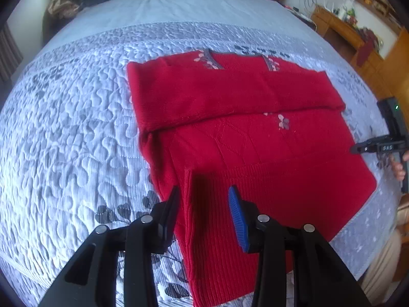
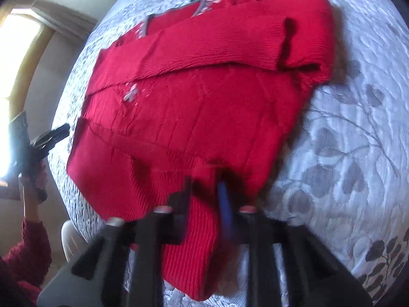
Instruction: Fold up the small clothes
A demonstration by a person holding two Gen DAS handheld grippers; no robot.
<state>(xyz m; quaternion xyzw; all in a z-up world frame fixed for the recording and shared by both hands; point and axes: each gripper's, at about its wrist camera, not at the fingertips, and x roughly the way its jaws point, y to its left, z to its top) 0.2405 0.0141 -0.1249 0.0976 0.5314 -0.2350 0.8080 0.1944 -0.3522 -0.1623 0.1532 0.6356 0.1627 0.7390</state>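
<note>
Nearest our left wrist camera, the left gripper [image 1: 204,204] stands with its black and blue-padded fingers apart, straddling the ribbed hem corner of the red knitted sweater [image 1: 255,138]; we judge the pads are not pressing the knit. In the right wrist view, the right gripper [image 2: 204,192] shows its fingers drawn together on the other ribbed hem corner, a fold of red knit pinched between them, though blur softens the detail.

The sweater lies flat on the quilted pale-blue bedspread with grey leaf print [image 1: 64,128], in the middle of its patterned band. Both sleeves are already laid across the chest, just below the flowered neckline. So we judge the sleeve folds done; what remains is closing the left grip and carrying the hem up toward the neckline, then perhaps one more fold.
</note>
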